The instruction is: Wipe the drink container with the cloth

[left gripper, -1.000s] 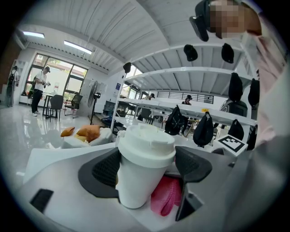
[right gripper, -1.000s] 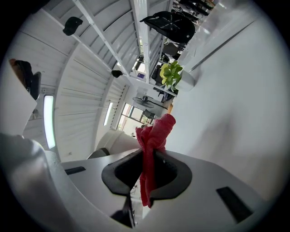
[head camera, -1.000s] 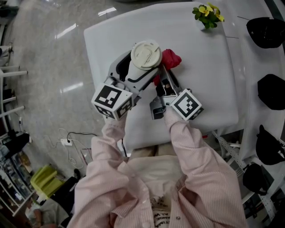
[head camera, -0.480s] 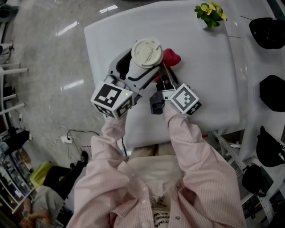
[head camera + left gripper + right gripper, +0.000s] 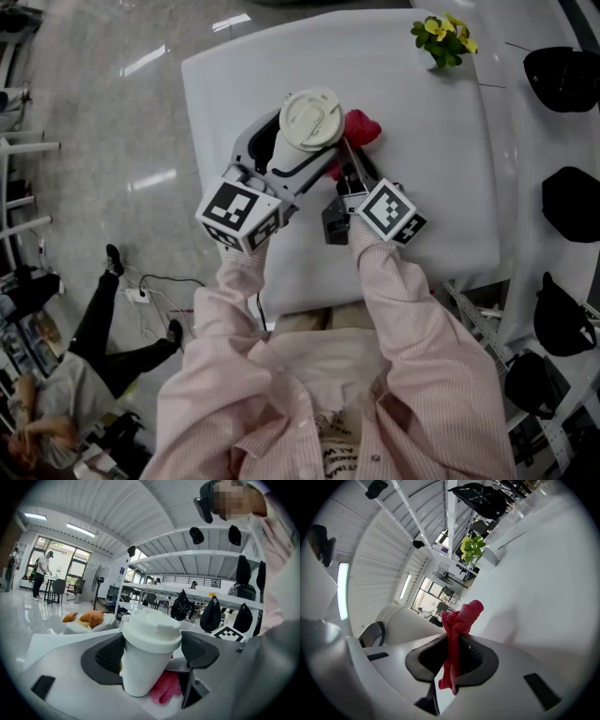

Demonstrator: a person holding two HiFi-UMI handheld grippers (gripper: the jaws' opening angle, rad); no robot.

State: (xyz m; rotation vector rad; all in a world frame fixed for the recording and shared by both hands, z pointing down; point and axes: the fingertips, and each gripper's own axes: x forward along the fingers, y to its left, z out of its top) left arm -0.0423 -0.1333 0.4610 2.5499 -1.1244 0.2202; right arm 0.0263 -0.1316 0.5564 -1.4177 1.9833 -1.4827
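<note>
Though overhead shows lid [image 5: 310,119], cup [image 5: 143,667] clamped, cloth [image 5: 457,620] pinched — gripper views

A white paper cup [image 5: 310,119] with a fitted white lid stands nearly upright, leaning slightly, clasped between the jaws of the left gripper [image 5: 291,150]. A red cloth [image 5: 361,128], bunched into a crumpled wad, is pinched between the jaws of the right gripper [image 5: 345,159] and lies just beside the cup's right side, low against its wall.
</note>
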